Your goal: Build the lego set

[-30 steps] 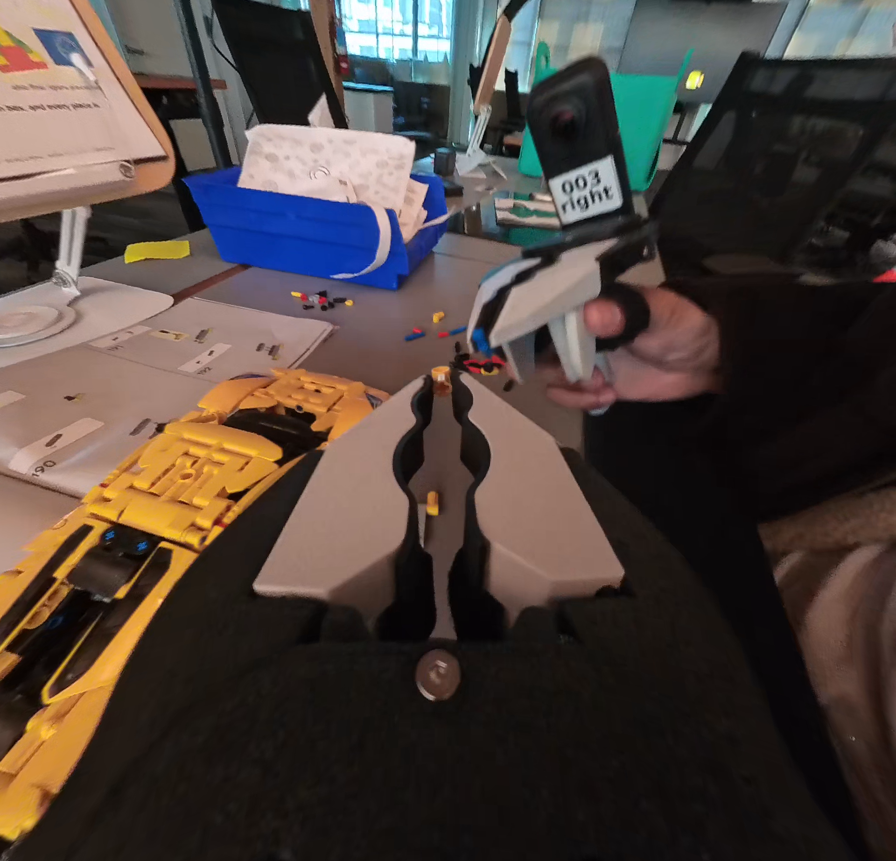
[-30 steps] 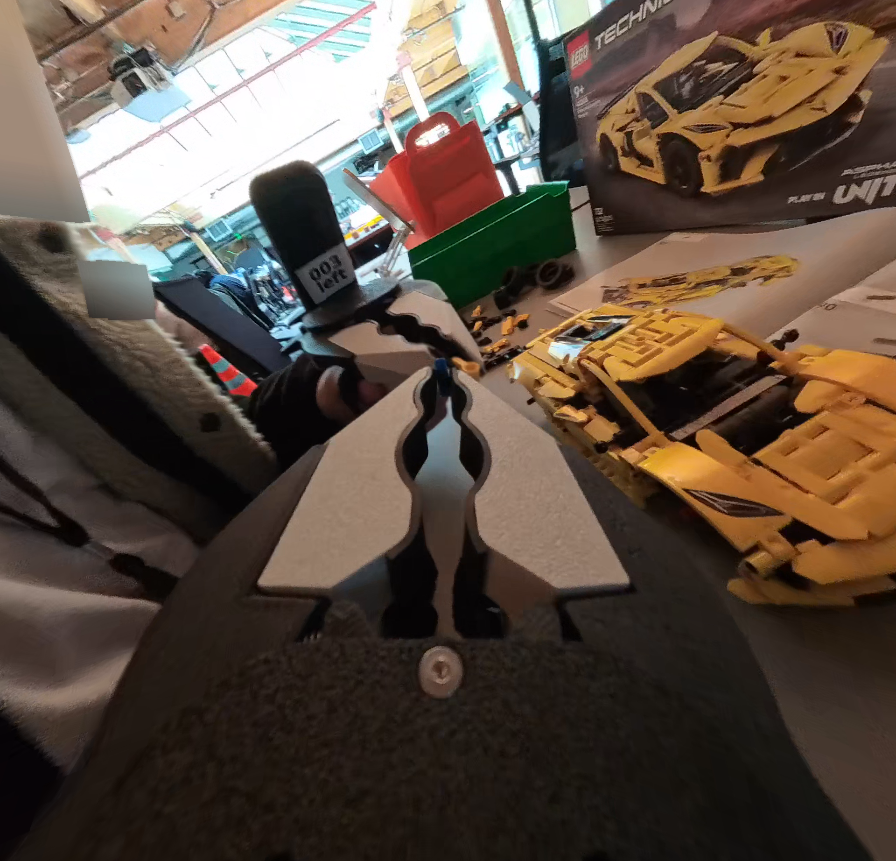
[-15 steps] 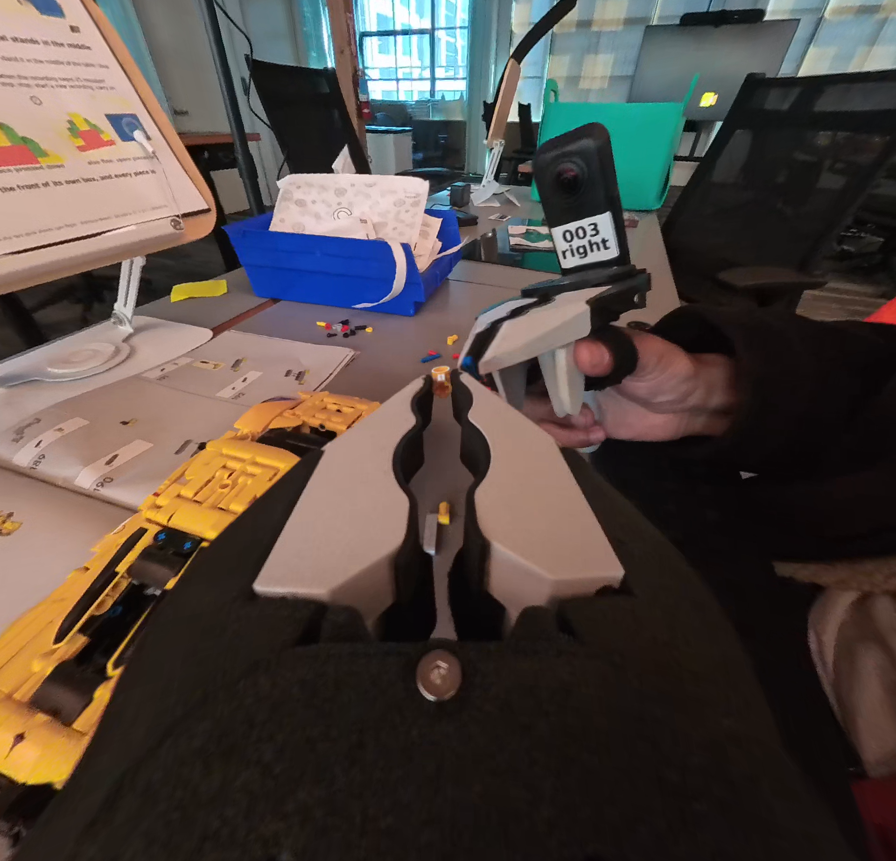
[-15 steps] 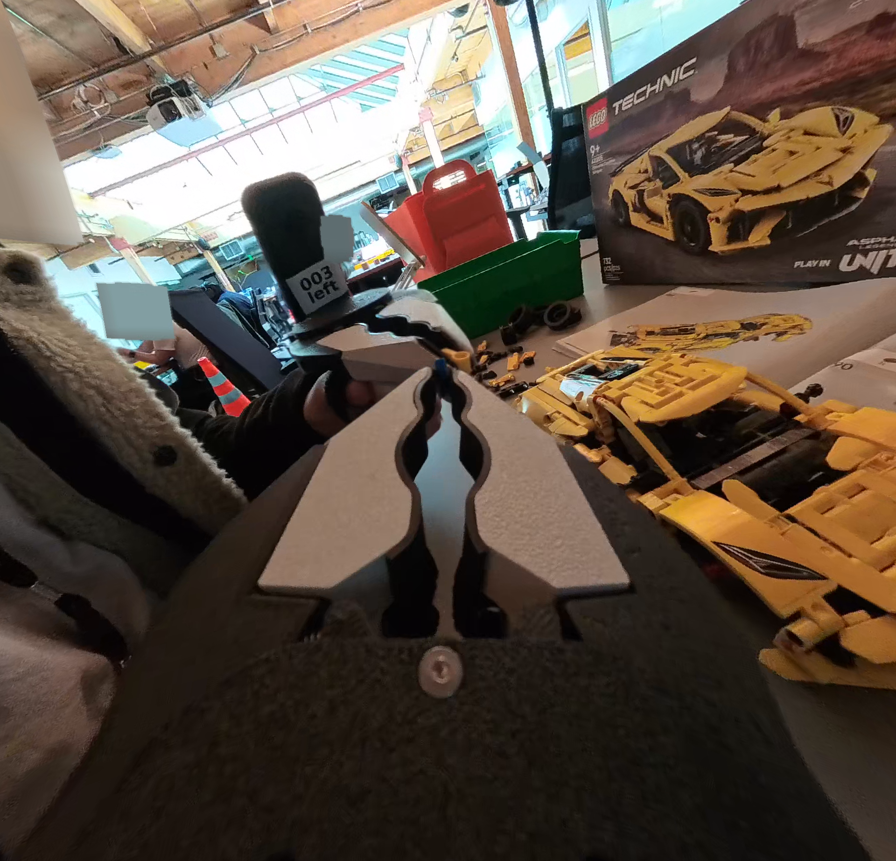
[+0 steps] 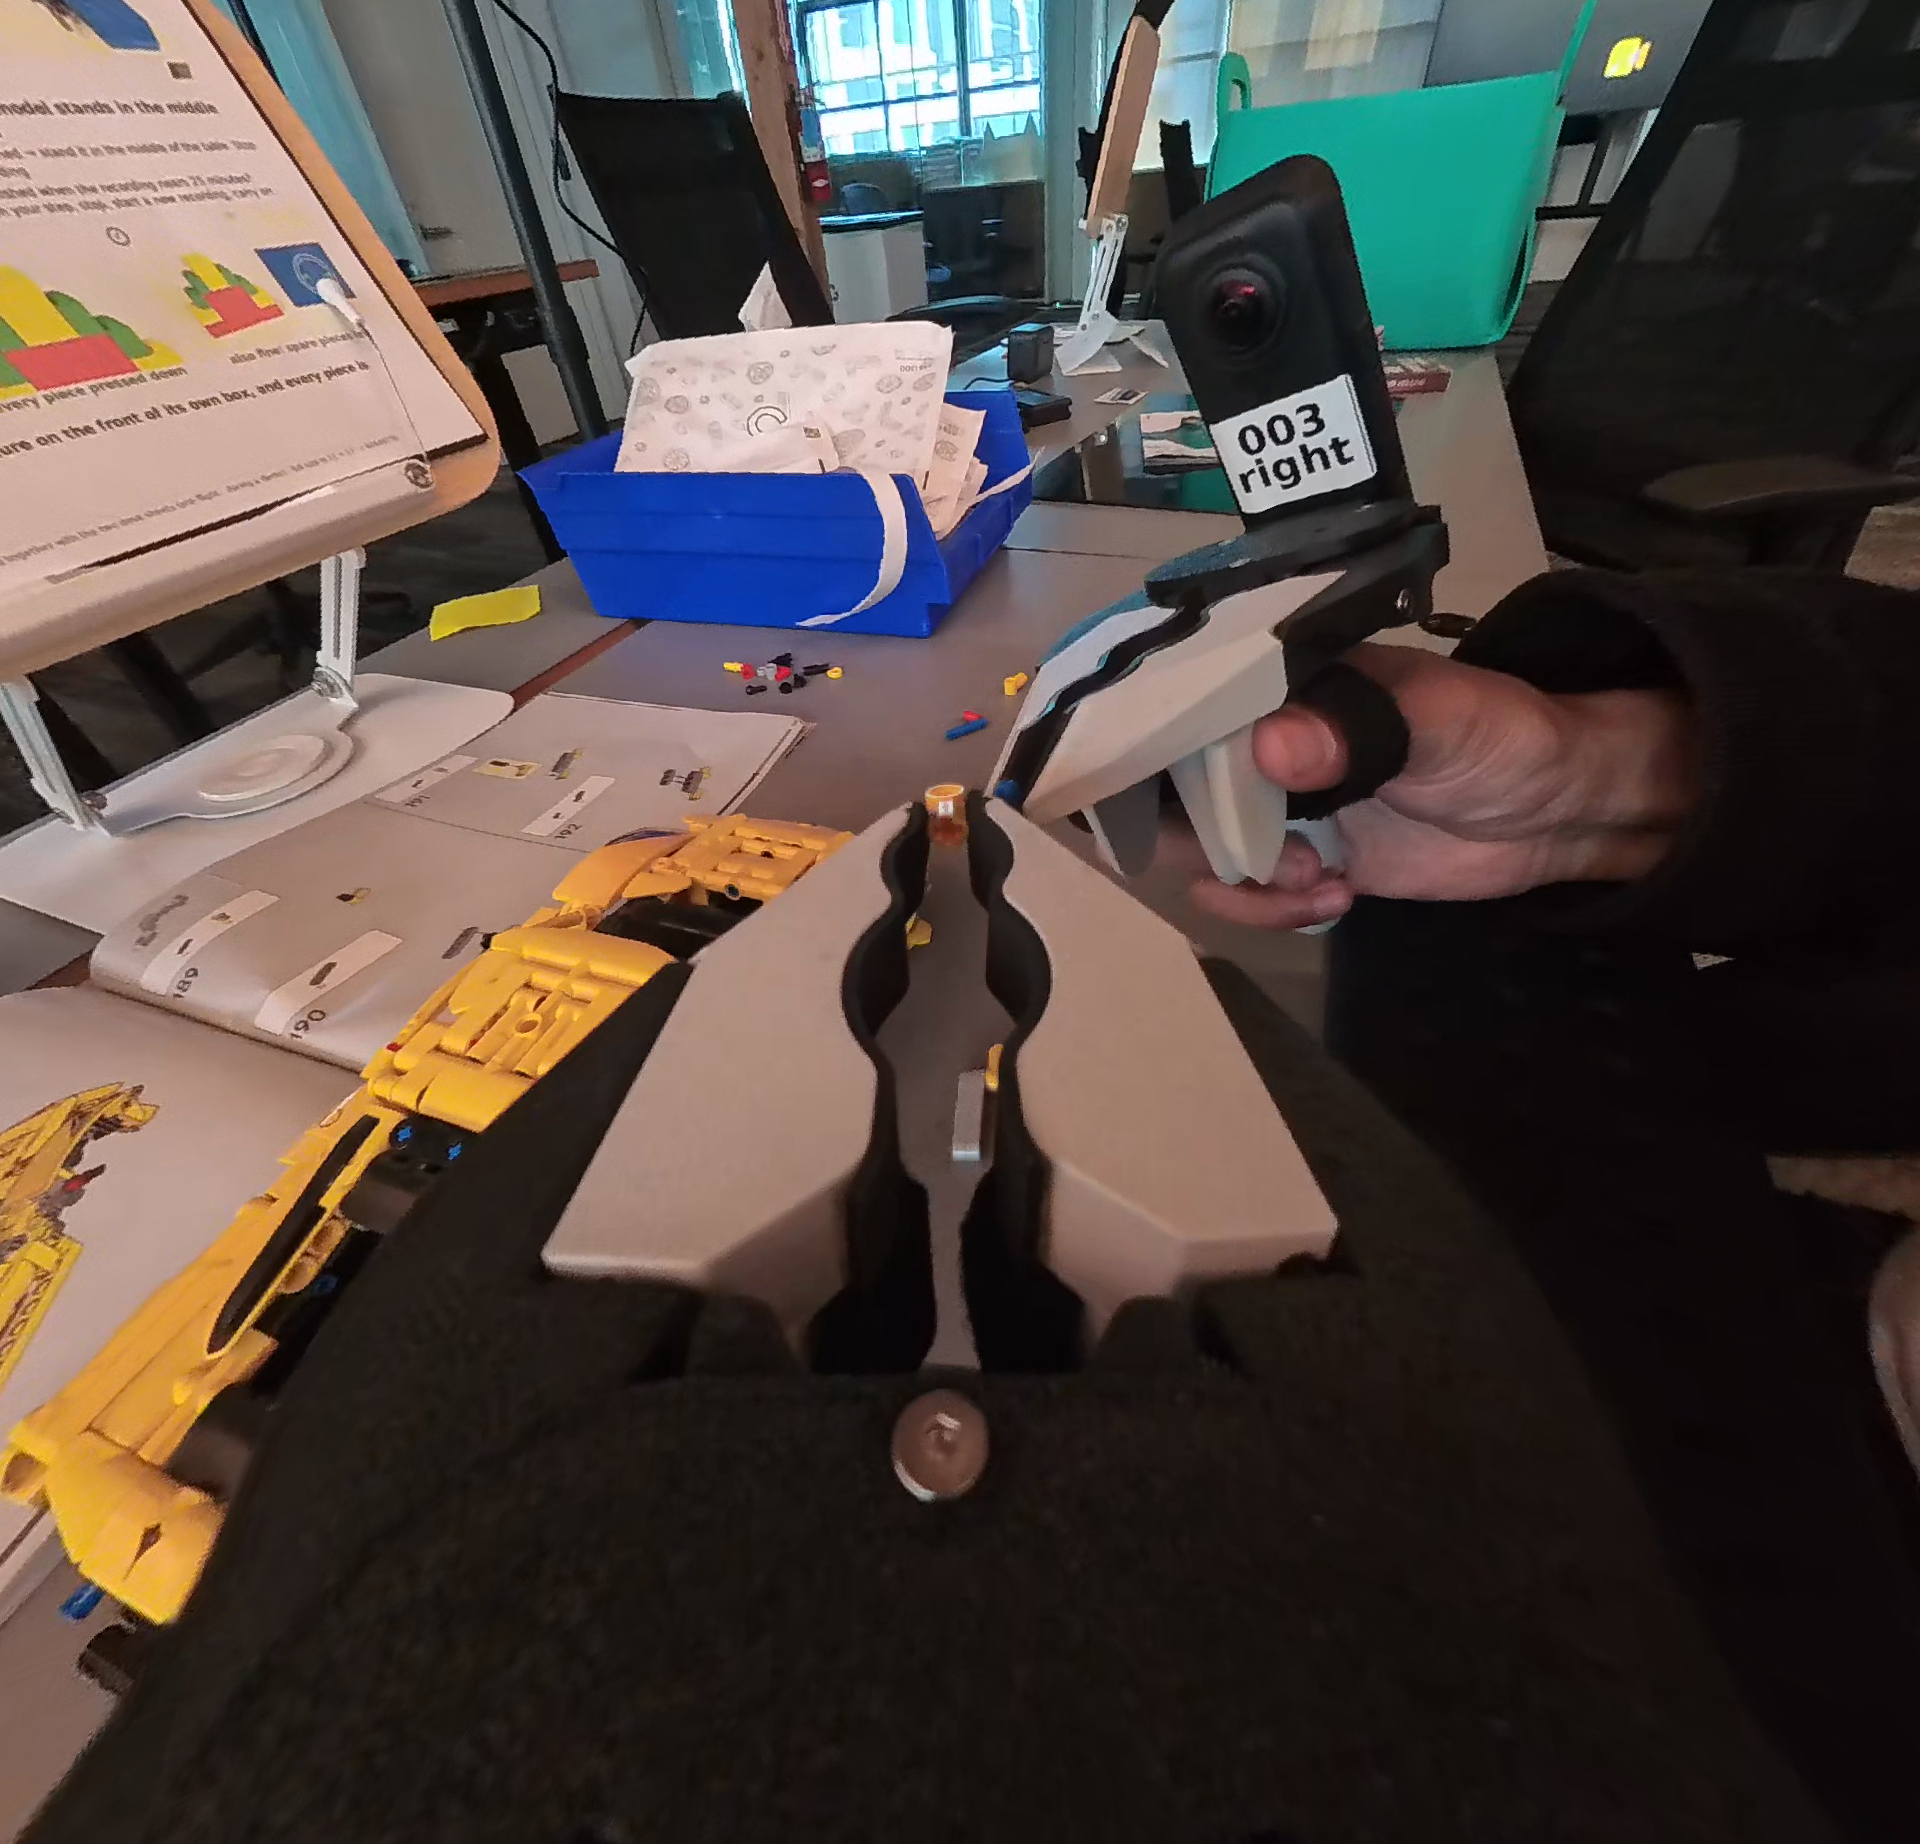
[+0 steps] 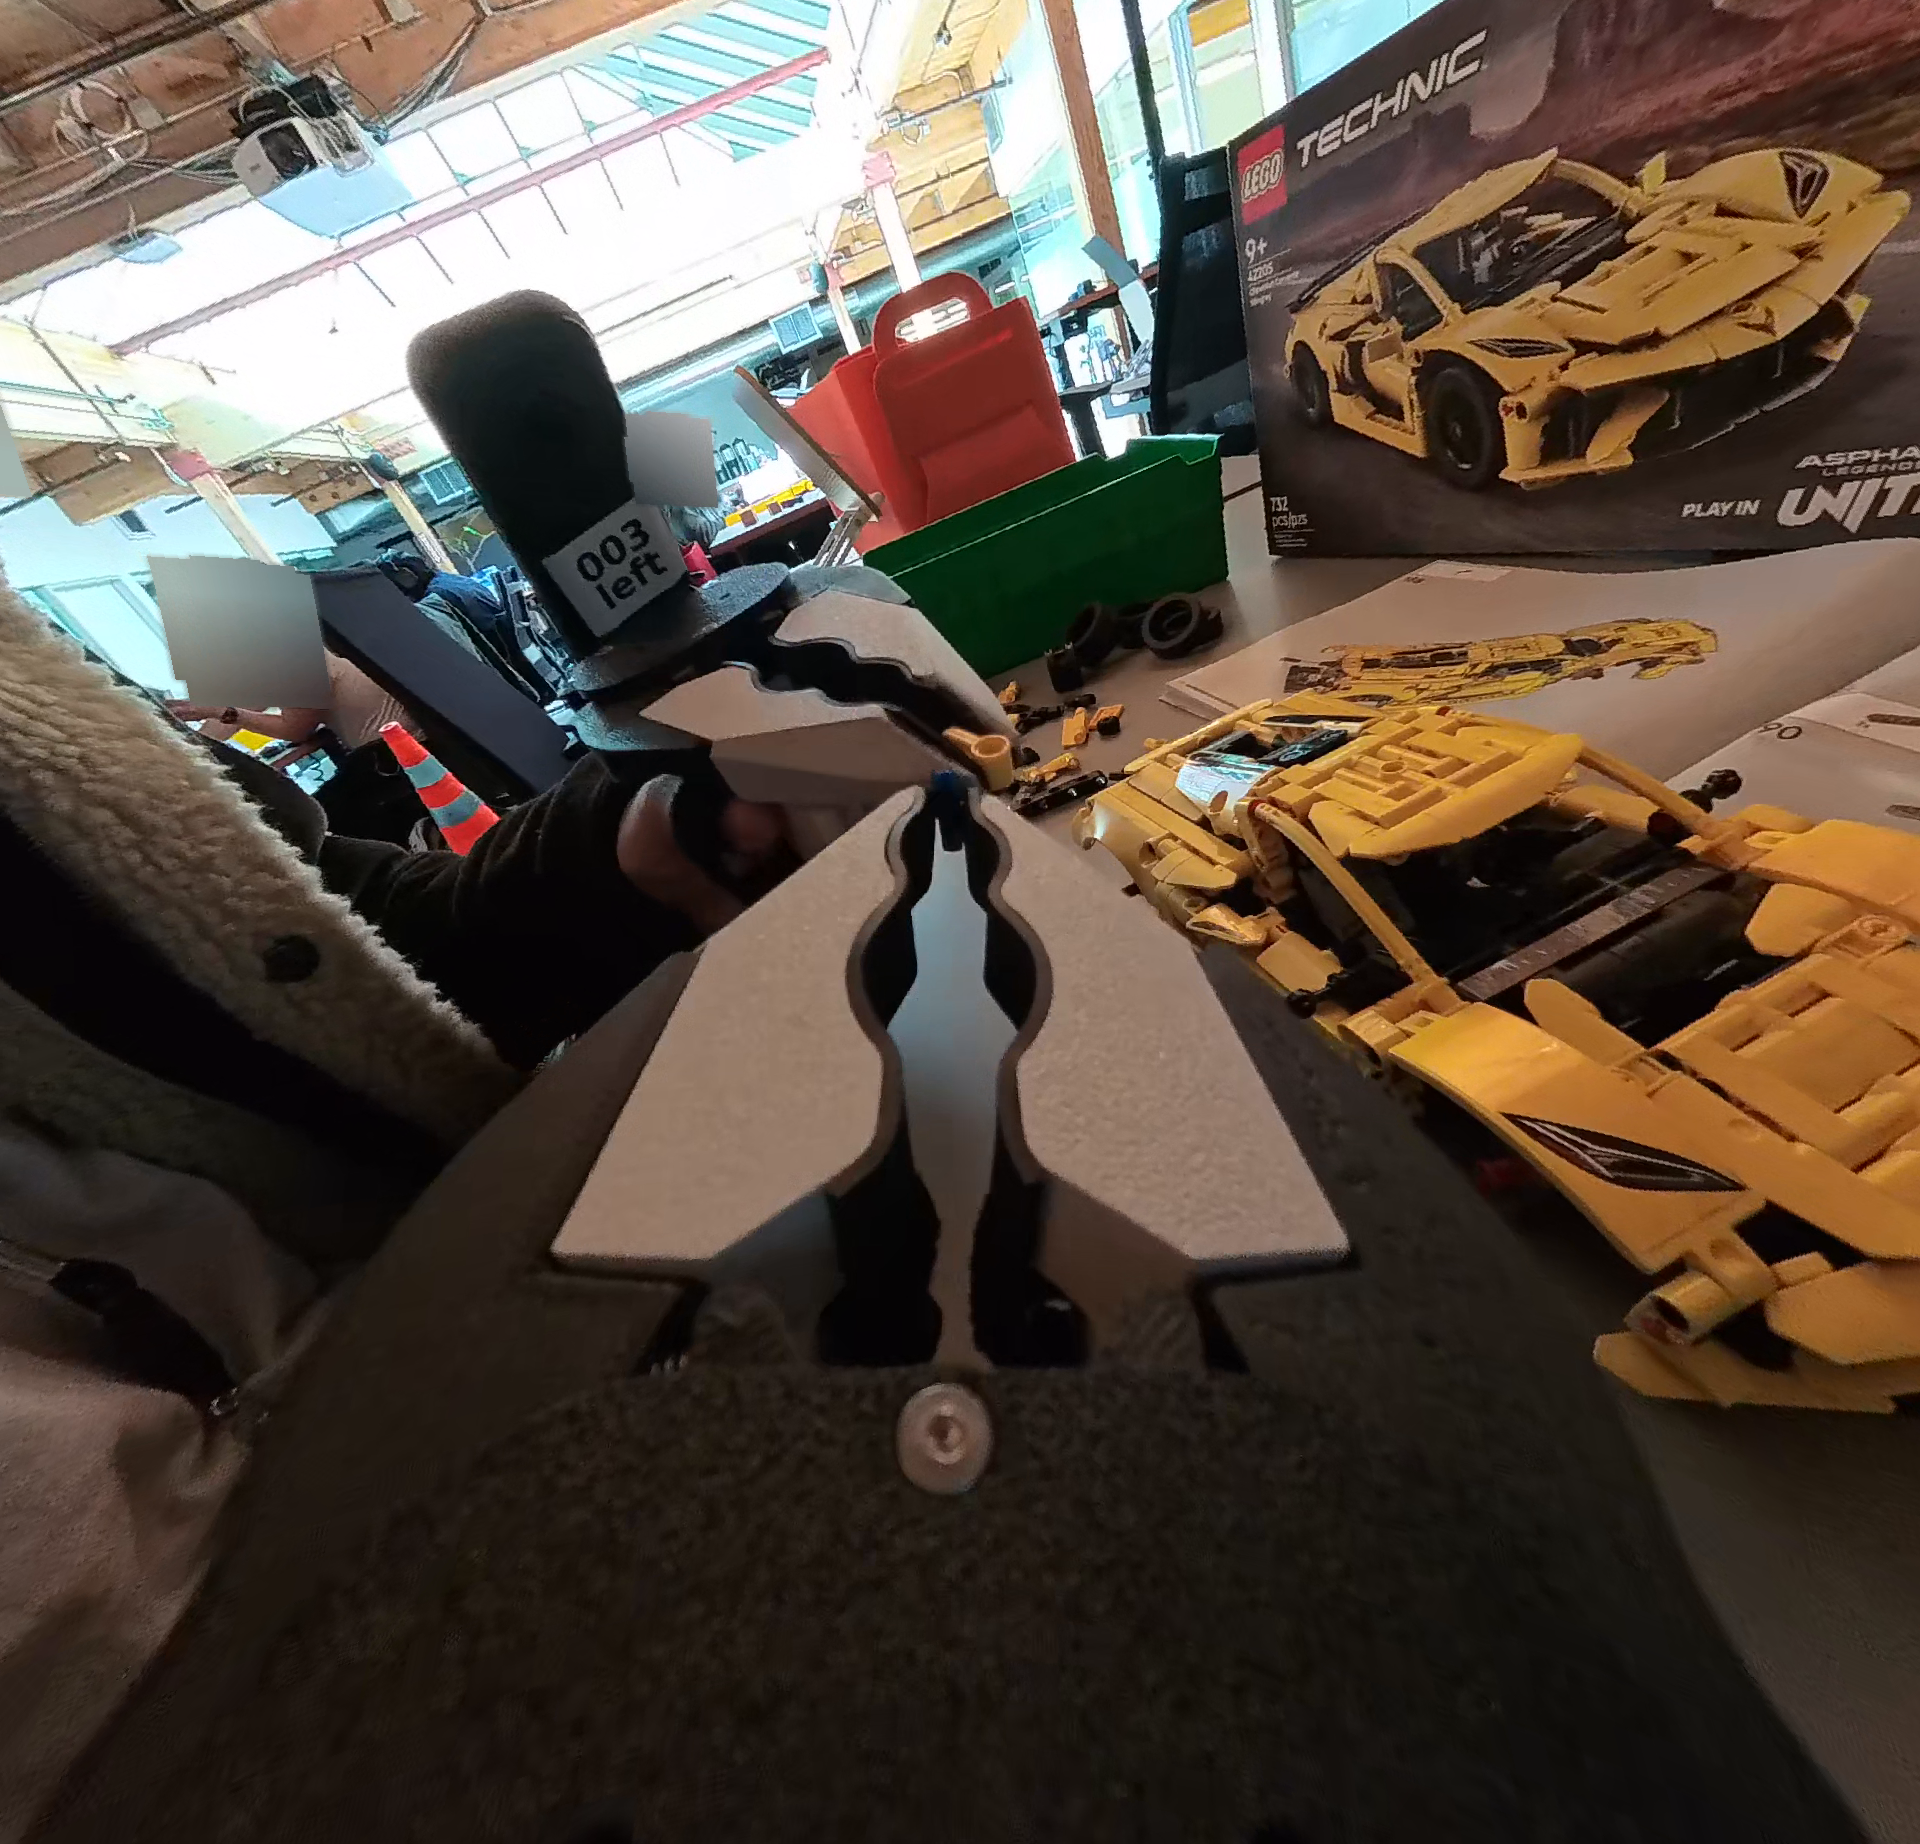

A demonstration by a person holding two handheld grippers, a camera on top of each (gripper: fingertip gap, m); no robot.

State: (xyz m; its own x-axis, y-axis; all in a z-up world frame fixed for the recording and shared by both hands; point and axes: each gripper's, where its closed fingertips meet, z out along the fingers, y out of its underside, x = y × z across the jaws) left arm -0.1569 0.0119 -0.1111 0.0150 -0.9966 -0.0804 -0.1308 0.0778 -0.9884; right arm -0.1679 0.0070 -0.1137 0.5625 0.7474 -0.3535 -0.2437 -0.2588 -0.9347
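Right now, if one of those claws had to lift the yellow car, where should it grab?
Probably the yellow car by its near flank, mid-length, coming in level from the side: it's a broad, flat slab the jaws could pinch top and bottom. The thin arched beam over the cabin looks too frail.

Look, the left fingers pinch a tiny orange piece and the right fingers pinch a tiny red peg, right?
Almost. The left gripper does pinch the tiny orange round piece, but the right gripper pinches a tiny blue peg, not a red one. The right wrist view shows it at the fingertips.
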